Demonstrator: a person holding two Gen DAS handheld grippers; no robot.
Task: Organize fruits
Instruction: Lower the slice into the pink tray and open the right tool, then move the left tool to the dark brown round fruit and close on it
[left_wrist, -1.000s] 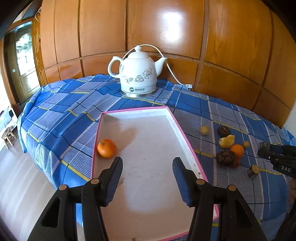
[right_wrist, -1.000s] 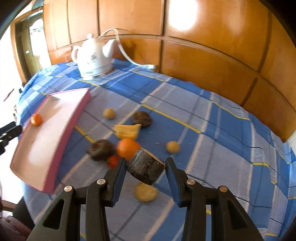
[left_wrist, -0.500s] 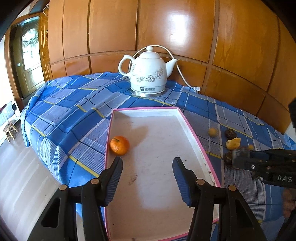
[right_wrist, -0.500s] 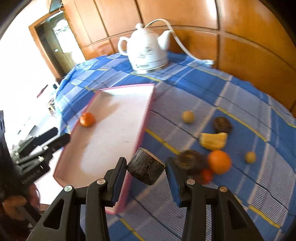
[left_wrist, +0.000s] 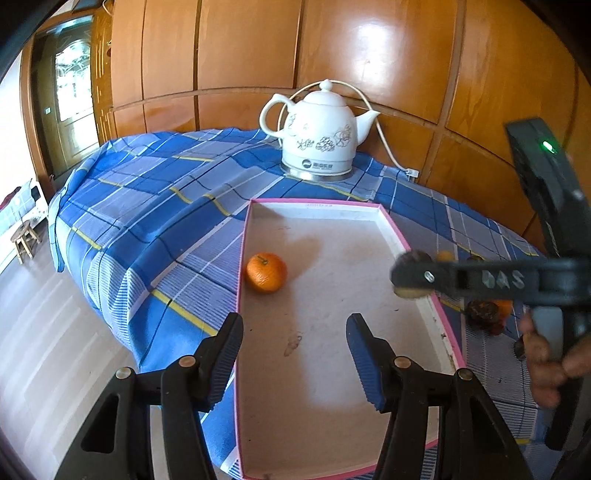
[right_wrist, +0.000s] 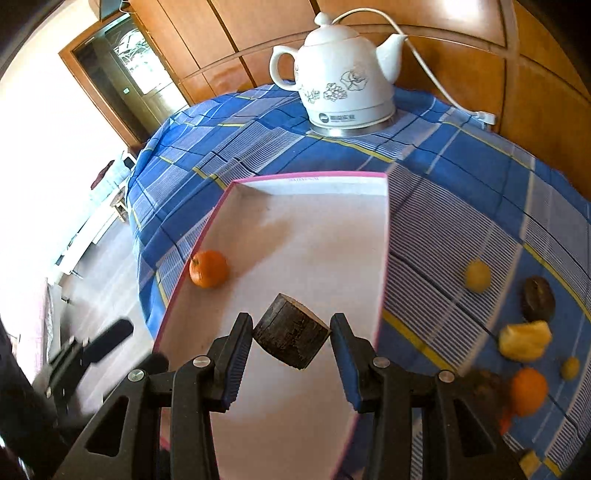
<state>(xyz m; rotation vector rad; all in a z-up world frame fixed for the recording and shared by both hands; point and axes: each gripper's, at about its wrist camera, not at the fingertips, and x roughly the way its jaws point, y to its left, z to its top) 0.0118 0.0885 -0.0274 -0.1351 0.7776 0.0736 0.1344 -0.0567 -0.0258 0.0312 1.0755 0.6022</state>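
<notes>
Right wrist view showed the right gripper (right_wrist: 291, 334) clamped on a dark brown cut fruit piece (right_wrist: 291, 336), held above the pink-rimmed tray (right_wrist: 384, 236). One mandarin (right_wrist: 208, 268) lay by the tray's left wall. Over the tray's near end, the left gripper (left_wrist: 293, 350) hung spread apart, holding nothing.

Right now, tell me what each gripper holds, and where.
Right gripper clamps a dark brown cylindrical chunk by its opposite sides, above the pink-rimmed tray. Left gripper is open, holding nothing.
</notes>
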